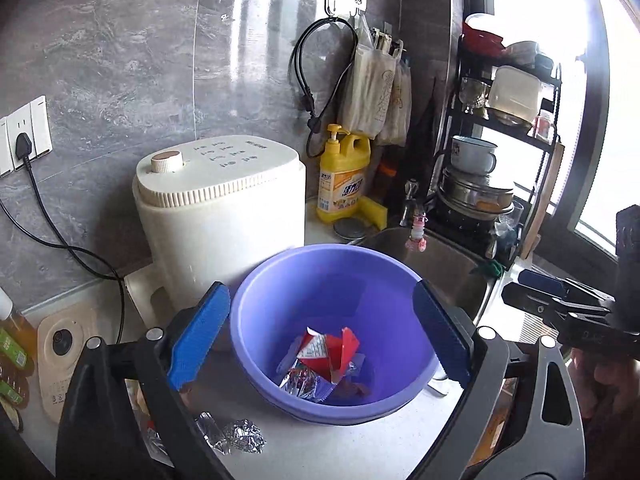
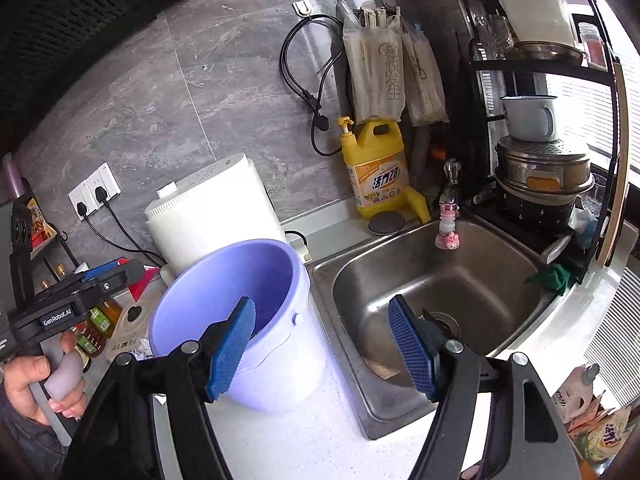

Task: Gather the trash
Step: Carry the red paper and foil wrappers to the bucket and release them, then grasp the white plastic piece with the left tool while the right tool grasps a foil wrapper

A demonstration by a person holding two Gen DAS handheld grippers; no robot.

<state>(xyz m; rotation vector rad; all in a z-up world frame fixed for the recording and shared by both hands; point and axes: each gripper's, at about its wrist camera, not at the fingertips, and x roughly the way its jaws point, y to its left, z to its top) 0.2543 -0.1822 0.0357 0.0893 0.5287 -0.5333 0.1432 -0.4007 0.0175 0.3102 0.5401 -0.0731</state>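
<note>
- Left wrist view: nearest me, my left gripper (image 1: 320, 336) gapes wide and holds nothing, its blue pads on either side of the purple bucket (image 1: 256, 320).
- Red and silver wrappers (image 1: 324, 356) lie in the bucket's bottom; a crumpled foil scrap (image 1: 234, 436) sits on the white tabletop (image 1: 340, 452) just before it.
- A white appliance (image 1: 220, 216) stands behind.
- Right wrist view: my right gripper (image 2: 322, 344) is likewise wide open and empty, above the bucket (image 2: 276, 372) and the steel sink (image 2: 460, 280).
- Yellow detergent bottle (image 2: 378, 168) stands by the wall.
</note>
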